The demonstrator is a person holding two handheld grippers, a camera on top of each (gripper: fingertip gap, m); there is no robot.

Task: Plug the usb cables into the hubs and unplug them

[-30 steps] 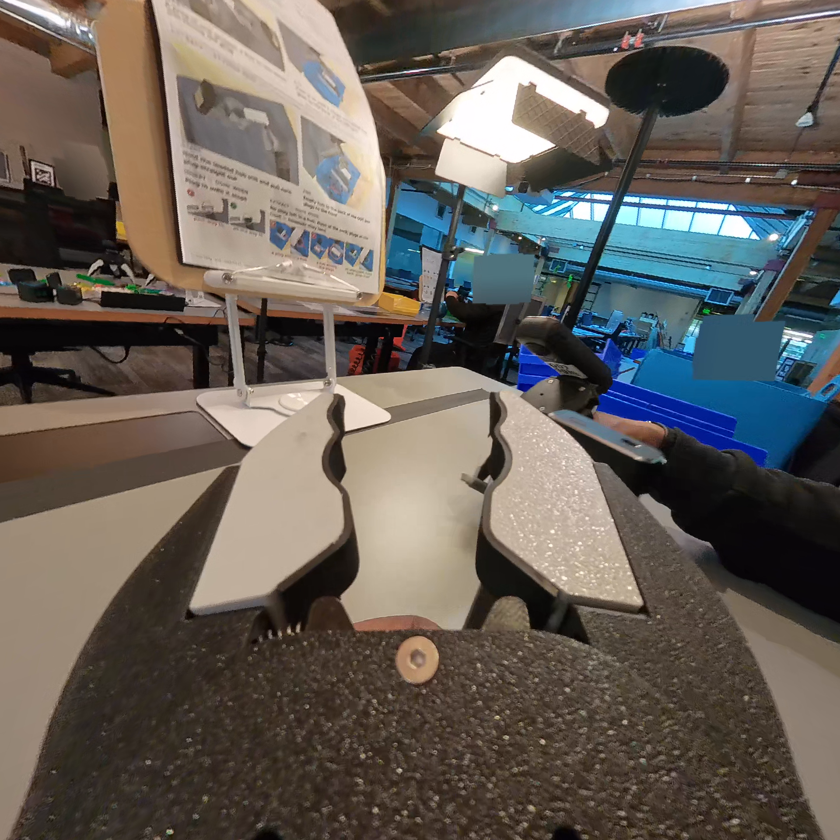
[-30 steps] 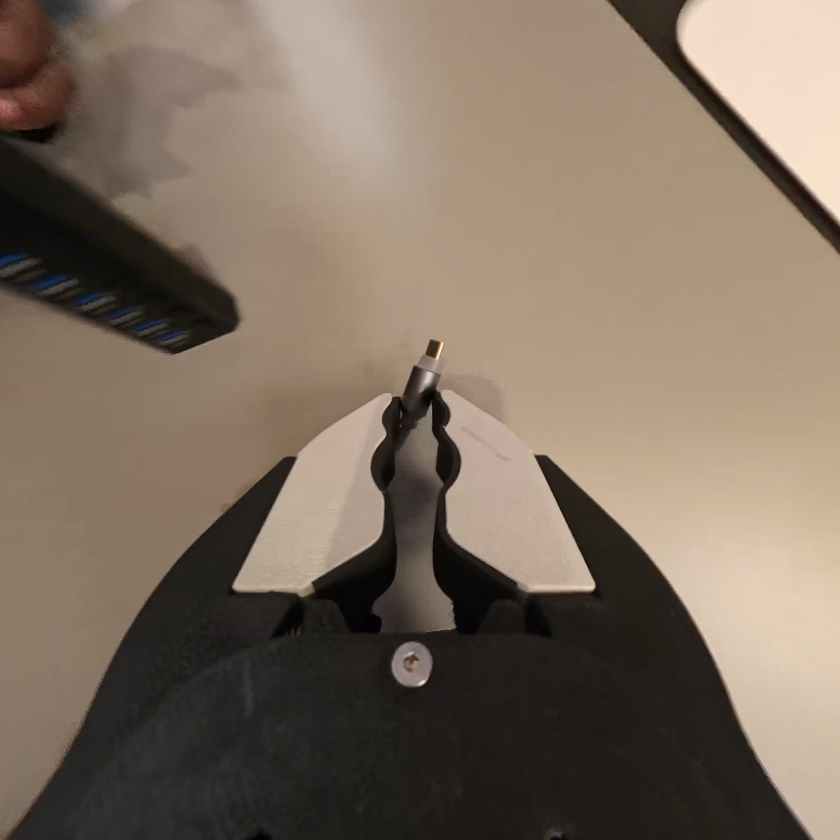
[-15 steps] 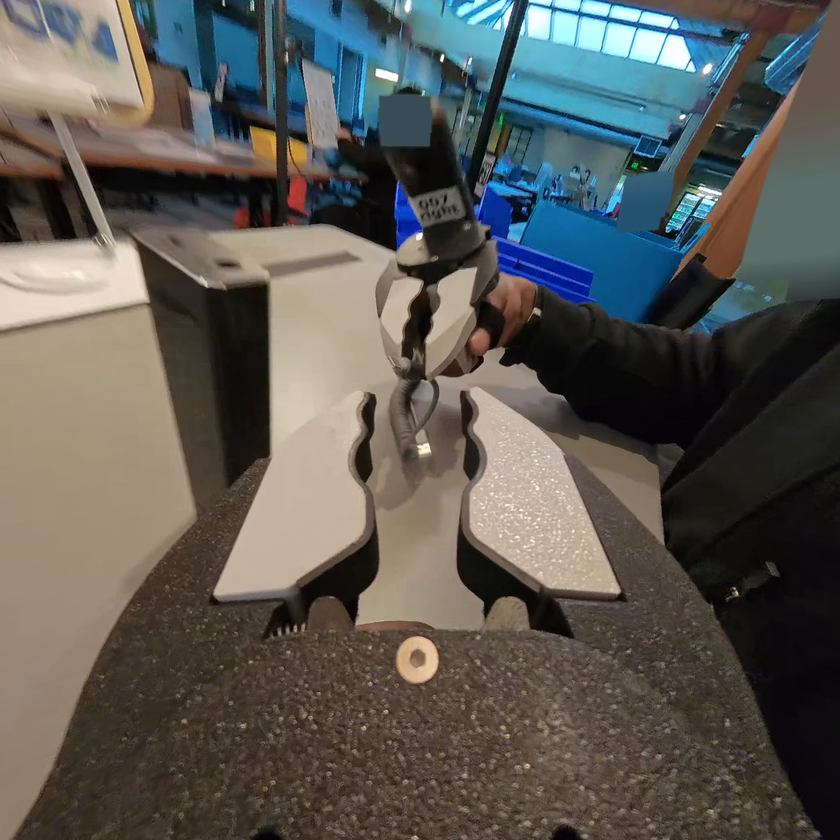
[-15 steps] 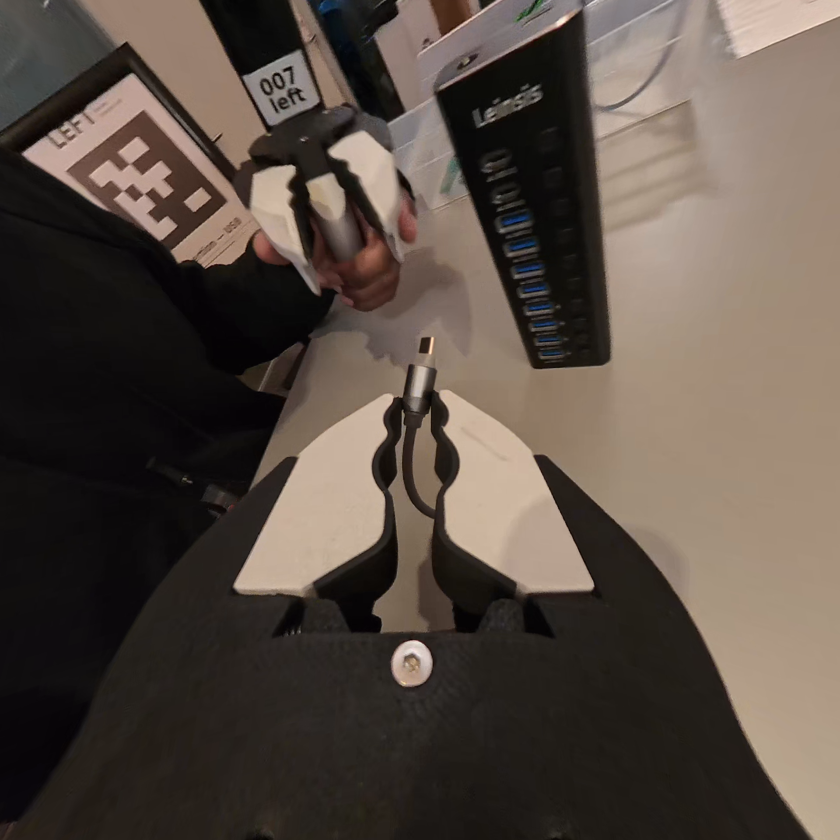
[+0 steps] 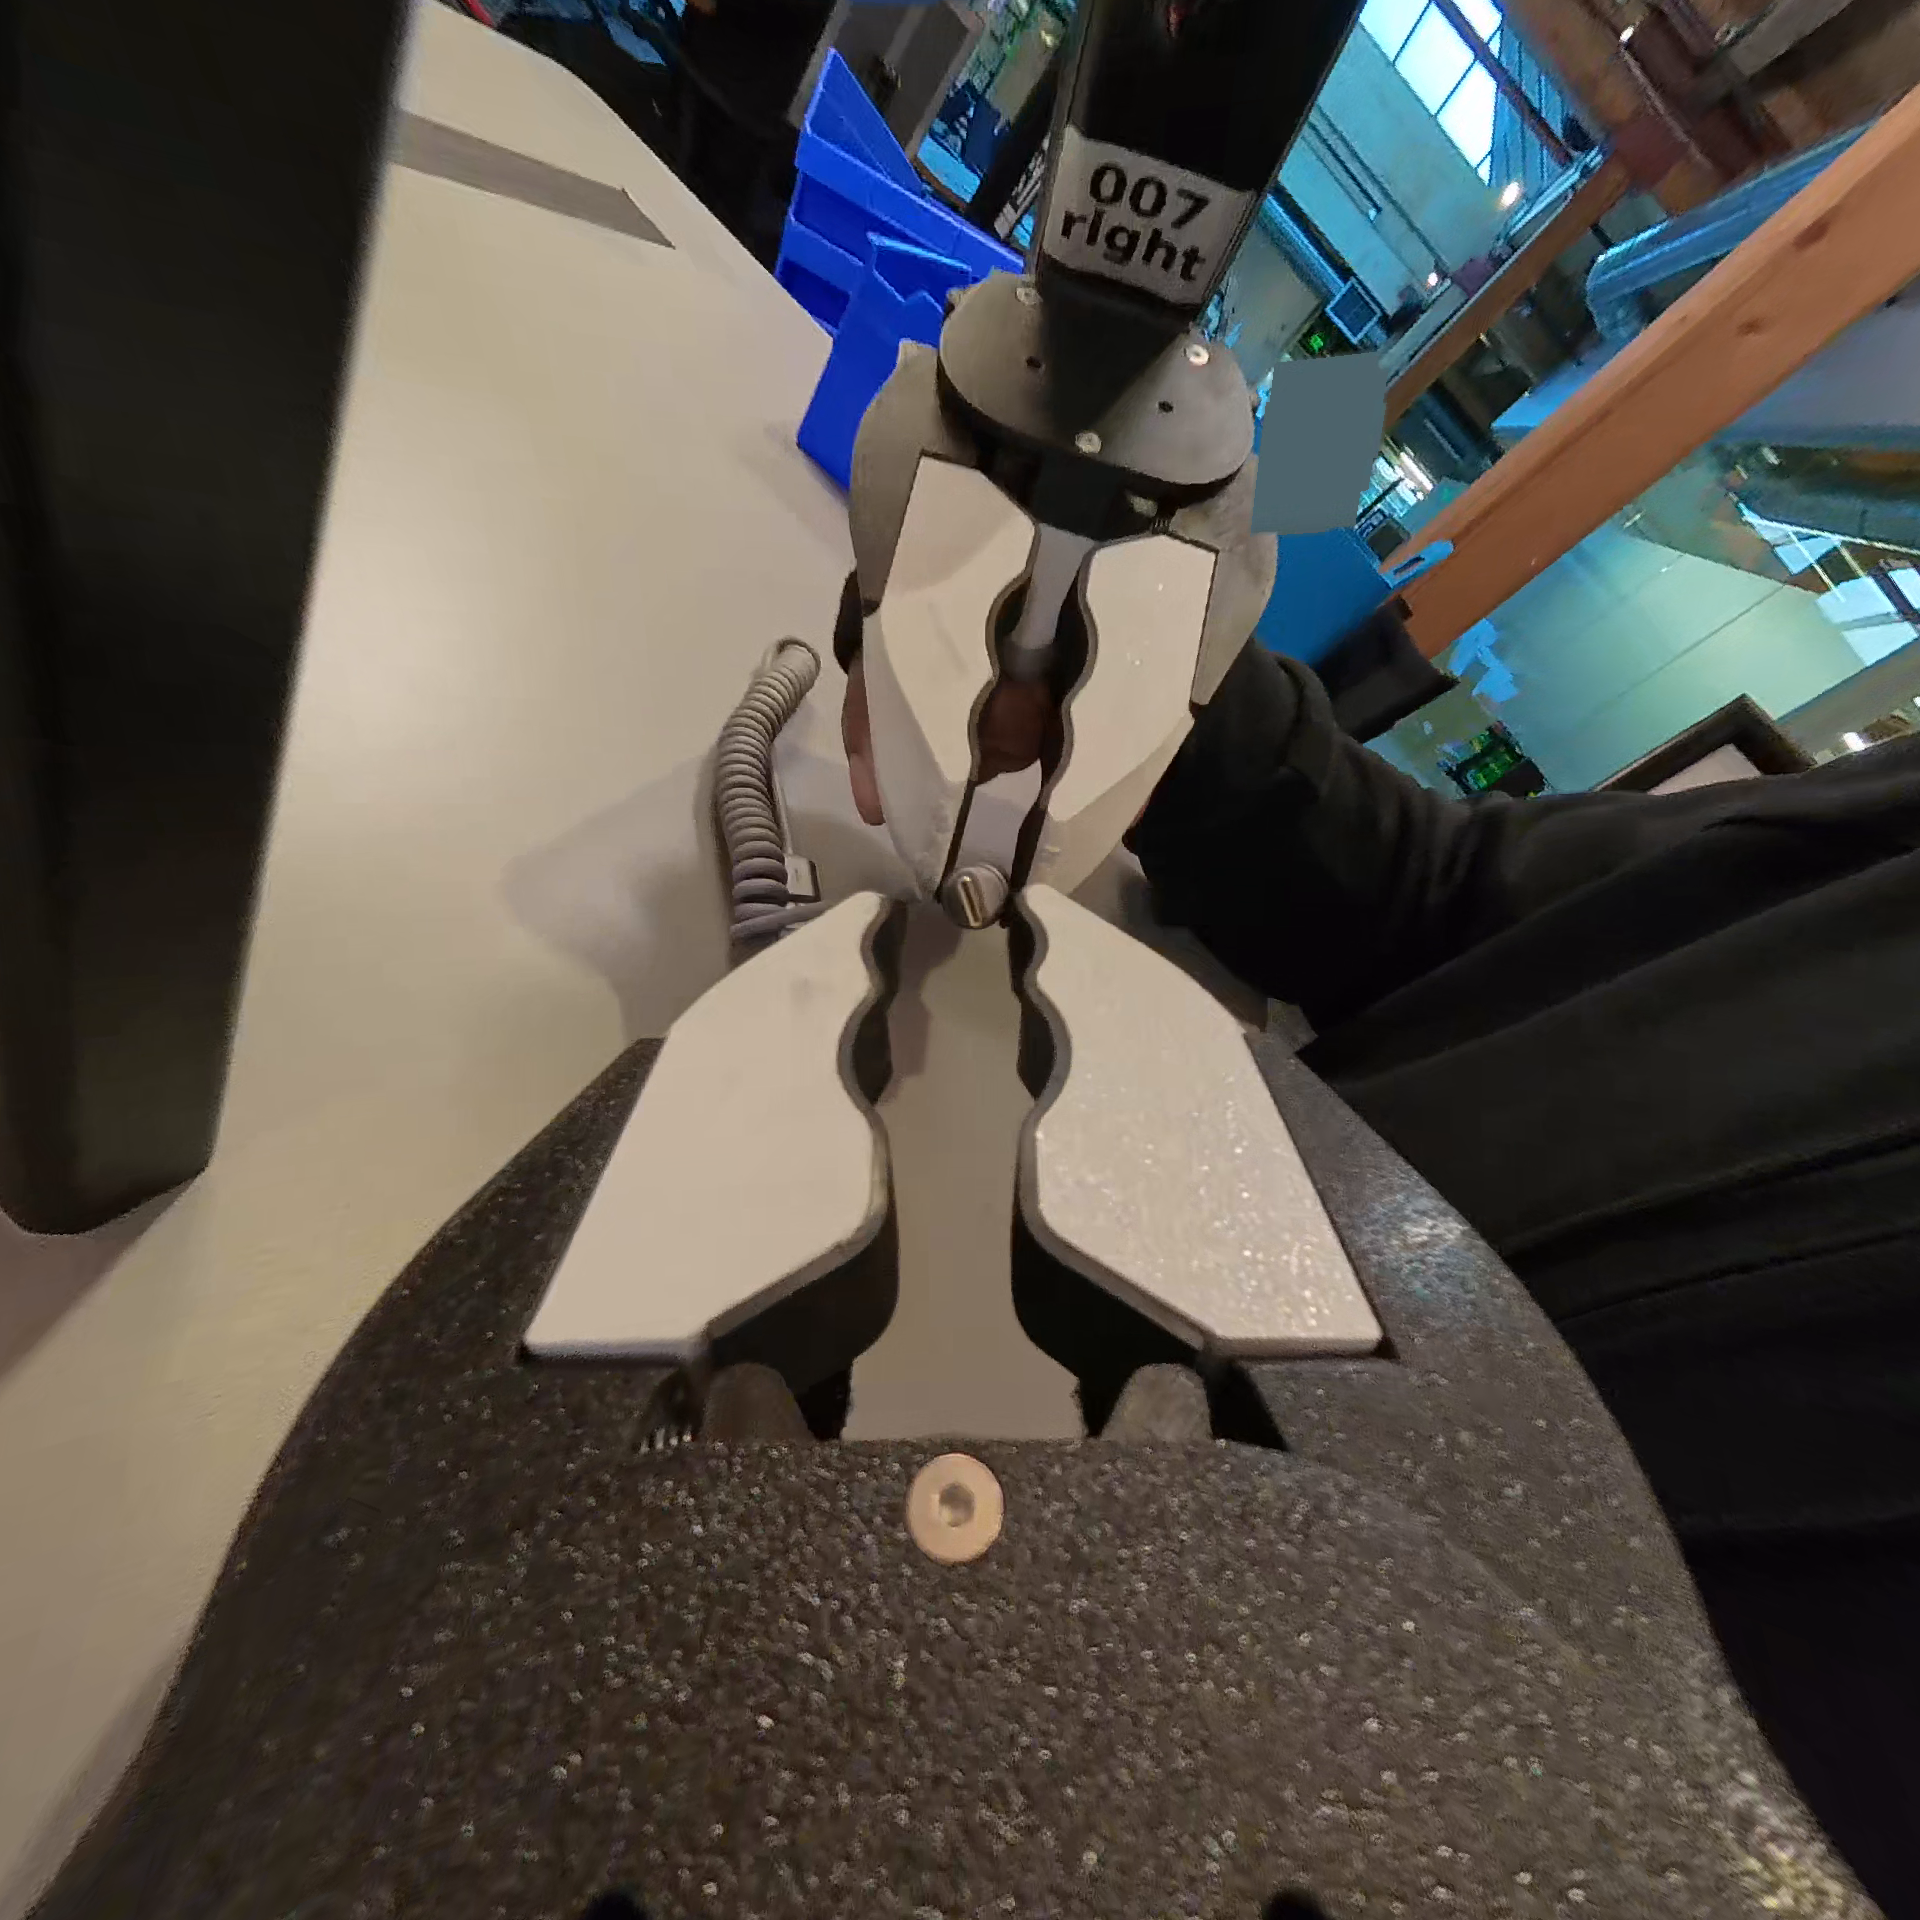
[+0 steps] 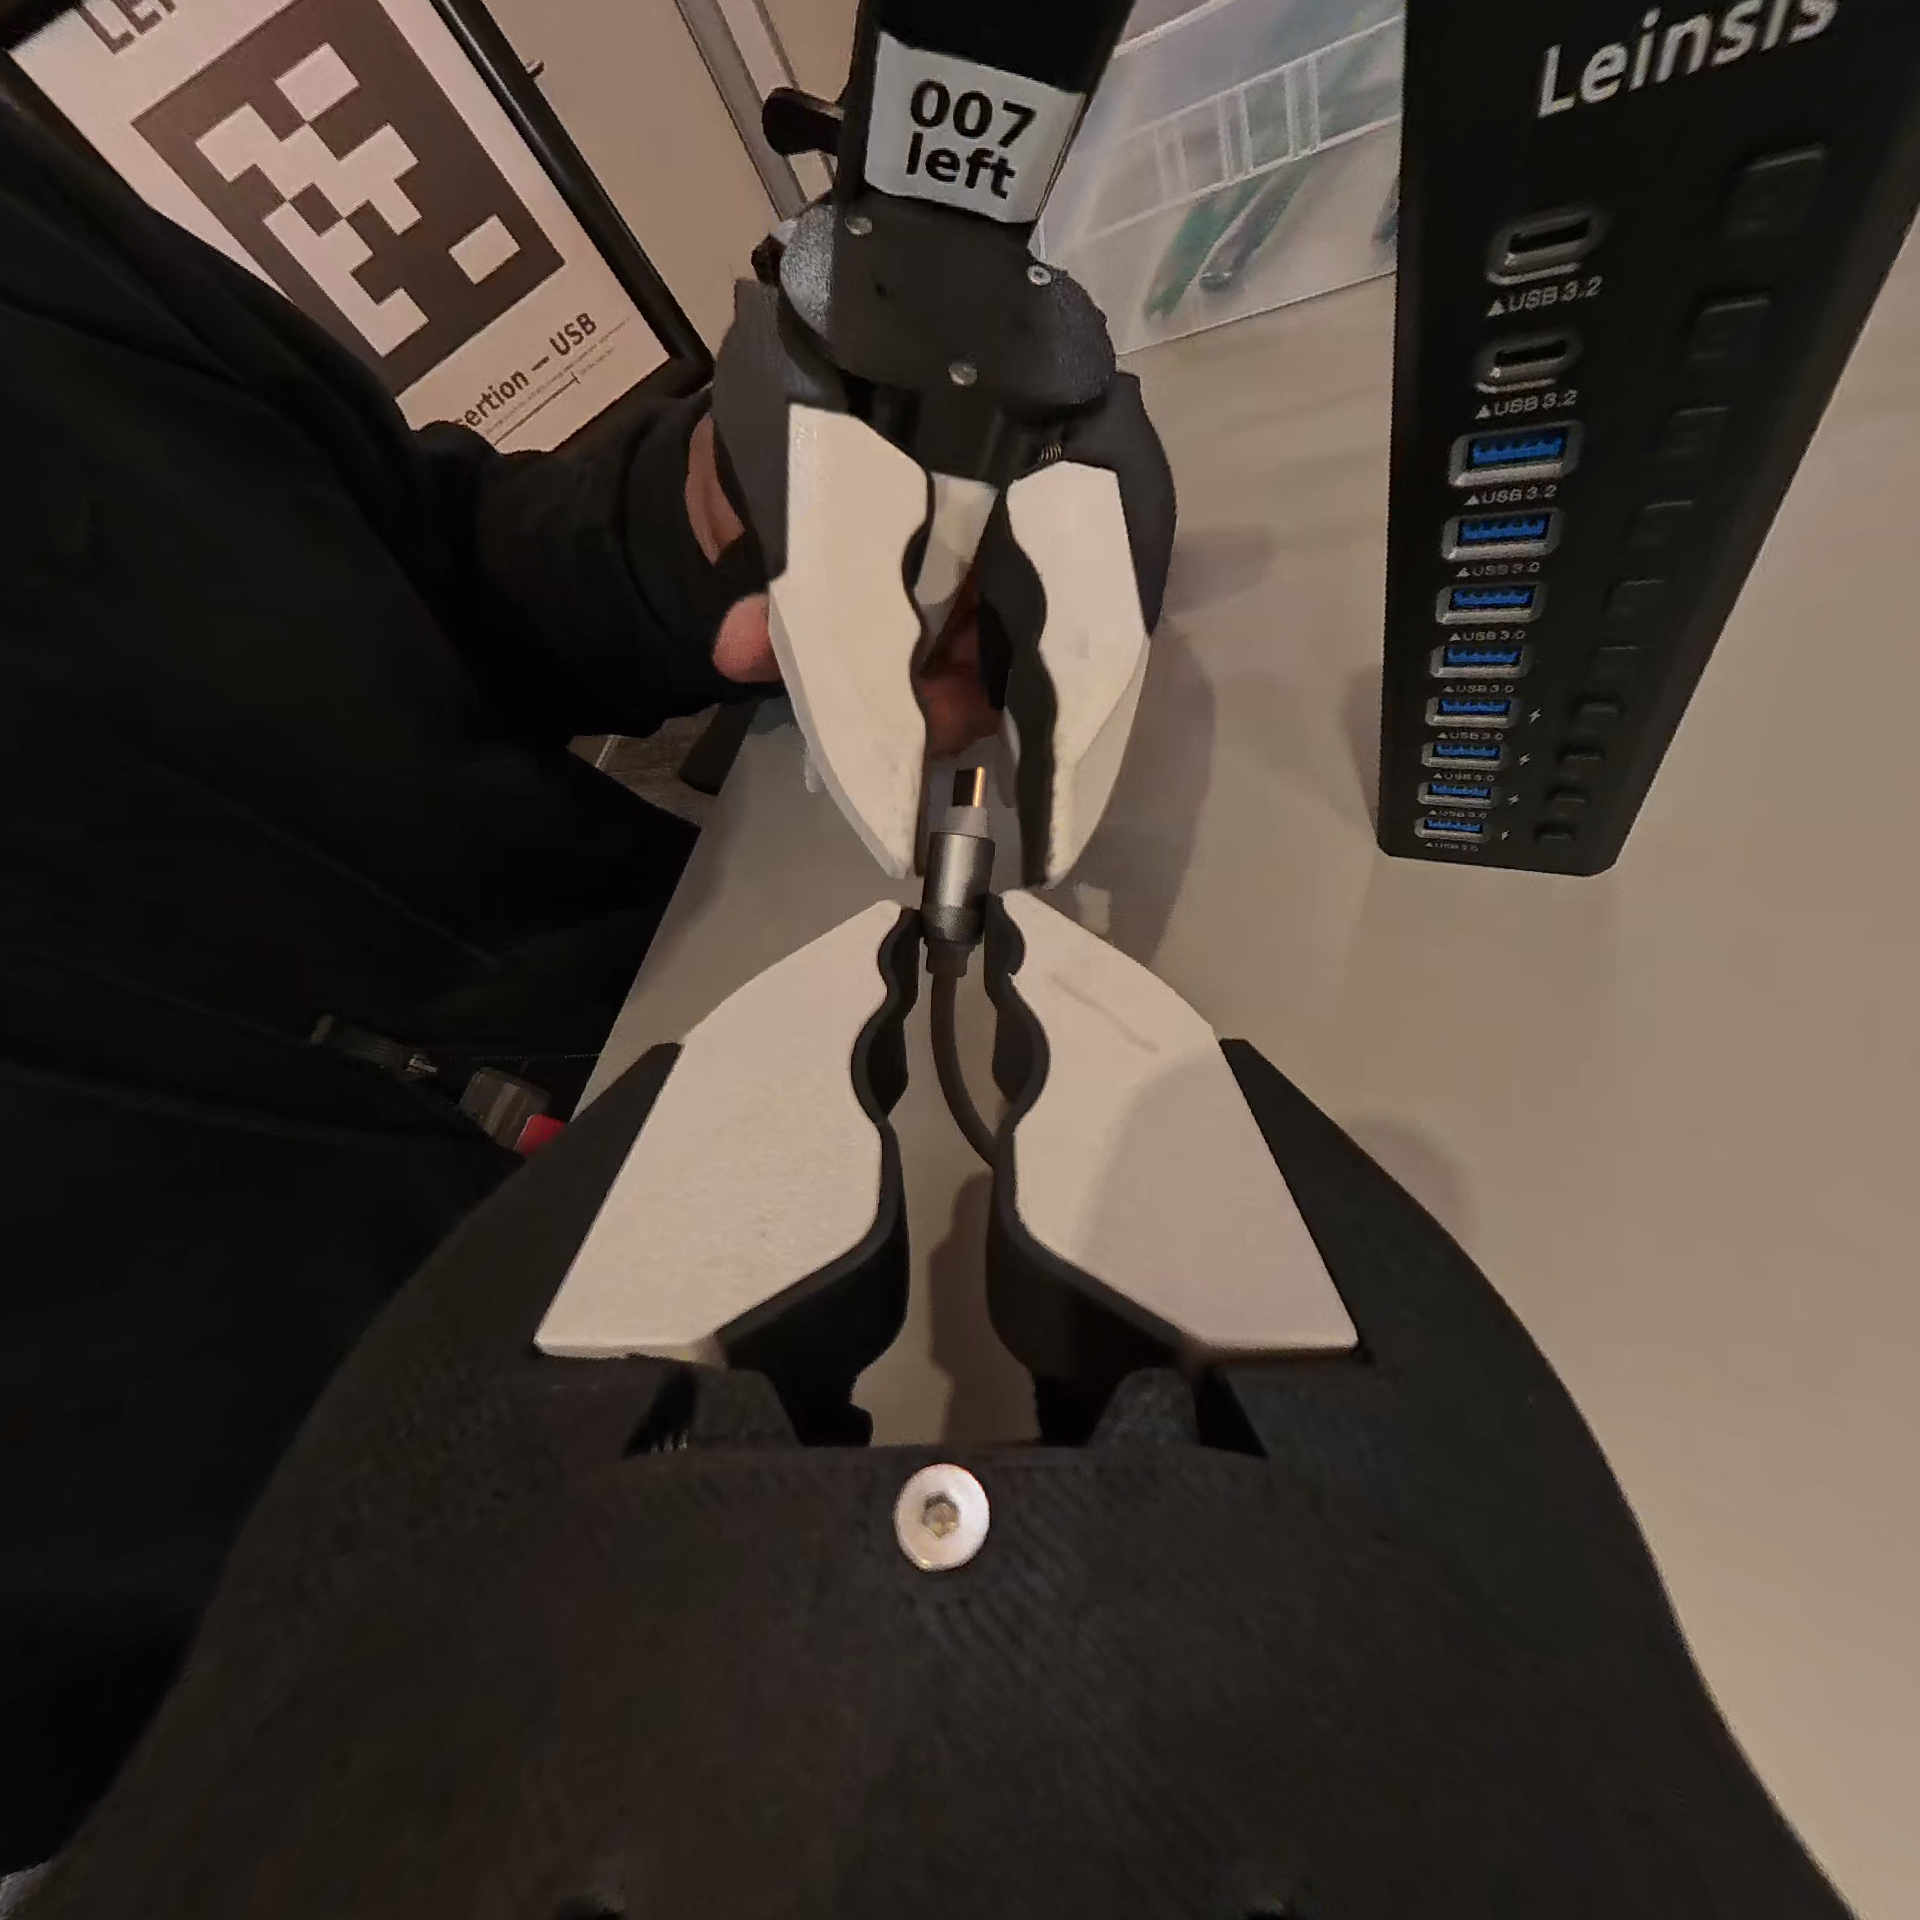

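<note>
My right gripper (image 6: pixel 958 914) is shut on a grey USB-C plug (image 6: pixel 956 883), whose black cable runs back between the fingers. My left gripper (image 6: pixel 971 852) faces it tip to tip, open, with the plug's metal tip between its white fingers. In the left wrist view my left gripper (image 5: pixel 951 914) is open and empty, and the right gripper (image 5: pixel 982 862) holds the plug (image 5: pixel 971 894) just in front of it. A tall black USB hub (image 6: pixel 1558 468) stands upright on the table to the right, ports facing me. A grey coiled cable (image 5: pixel 753 769) lies on the table.
The hub's dark side (image 5: pixel 156 520) fills the left of the left wrist view. Blue bins (image 5: pixel 883 270) stand beyond the table's far edge. A framed marker sign (image 6: pixel 343 208) and a clear plastic box (image 6: pixel 1247 156) stand behind. A person's black sleeves (image 5: pixel 1558 935) flank the grippers. Less than 4 cm separates the two grippers' tips. My left gripper's tips are some 10 cm from the tall black USB hub (image 6: pixel 1558 468).
Both grippers have turned toward each other and closed the distance until tip to tip. The left jaws have narrowed. The right gripper has kept hold of the plug.
</note>
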